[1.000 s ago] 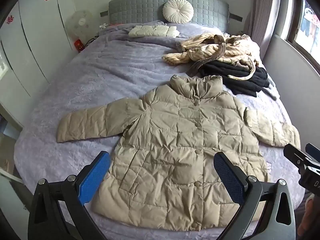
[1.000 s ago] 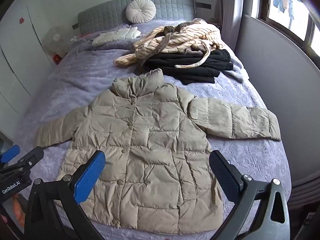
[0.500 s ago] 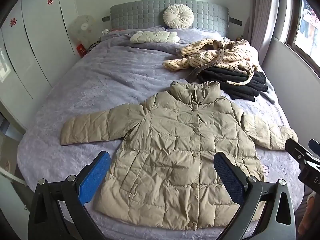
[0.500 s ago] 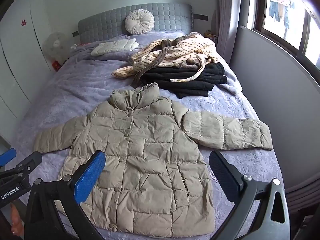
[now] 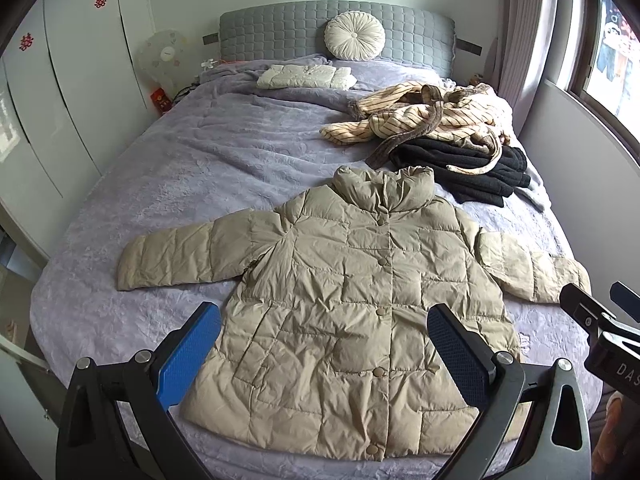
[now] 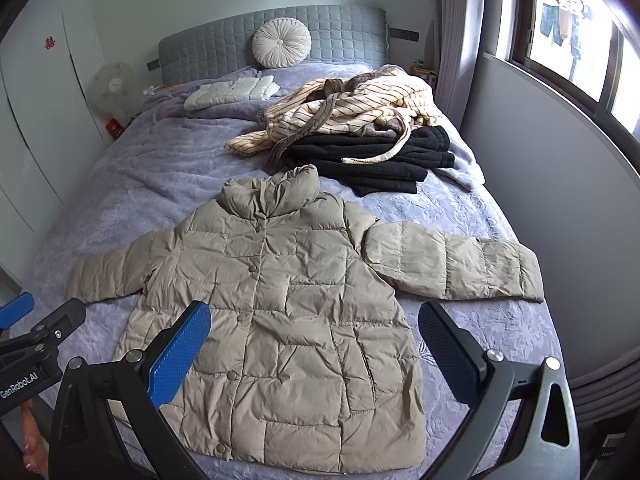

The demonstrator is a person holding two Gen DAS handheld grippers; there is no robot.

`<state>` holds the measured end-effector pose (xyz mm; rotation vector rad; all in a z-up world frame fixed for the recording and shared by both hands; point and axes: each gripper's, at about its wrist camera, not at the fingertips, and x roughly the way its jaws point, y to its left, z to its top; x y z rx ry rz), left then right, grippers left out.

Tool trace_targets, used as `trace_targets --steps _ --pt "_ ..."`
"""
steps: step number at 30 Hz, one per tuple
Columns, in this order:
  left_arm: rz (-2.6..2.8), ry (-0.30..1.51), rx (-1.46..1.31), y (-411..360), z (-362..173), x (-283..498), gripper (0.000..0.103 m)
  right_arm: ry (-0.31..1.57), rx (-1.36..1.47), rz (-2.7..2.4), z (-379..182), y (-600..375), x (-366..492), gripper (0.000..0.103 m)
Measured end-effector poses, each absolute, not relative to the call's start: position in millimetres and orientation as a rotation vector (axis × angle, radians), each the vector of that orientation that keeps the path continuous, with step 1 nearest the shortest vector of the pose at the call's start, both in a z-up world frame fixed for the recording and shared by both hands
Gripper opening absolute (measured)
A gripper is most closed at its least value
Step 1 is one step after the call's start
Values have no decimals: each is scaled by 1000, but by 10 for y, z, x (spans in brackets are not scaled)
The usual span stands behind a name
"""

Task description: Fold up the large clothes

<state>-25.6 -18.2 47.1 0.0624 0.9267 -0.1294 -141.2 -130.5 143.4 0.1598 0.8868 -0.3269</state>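
A beige quilted puffer jacket (image 5: 352,288) lies flat and buttoned on the purple bedspread, collar away from me, both sleeves spread out; it also shows in the right wrist view (image 6: 288,300). My left gripper (image 5: 324,344) is open and empty, held above the jacket's hem. My right gripper (image 6: 316,340) is open and empty, also above the hem. The right gripper shows at the right edge of the left wrist view (image 5: 600,320).
A striped cream robe (image 5: 432,116) lies on folded black clothes (image 5: 472,168) at the bed's far right. A folded white garment (image 5: 306,77) and a round cushion (image 5: 354,36) sit near the grey headboard. White wardrobes stand left, a grey wall and window right.
Both grippers have pulled back and up from the jacket, so more of the bed and room shows. The jacket has not moved.
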Motion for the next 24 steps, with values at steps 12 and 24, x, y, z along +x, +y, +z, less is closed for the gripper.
trace_targets --steps 12,24 --pt "-132 936 69 -261 519 -242 103 897 162 -328 1421 -1290 -1400 103" --pt "-130 937 74 -318 510 -232 103 900 162 -325 1396 -1306 -1401 103"
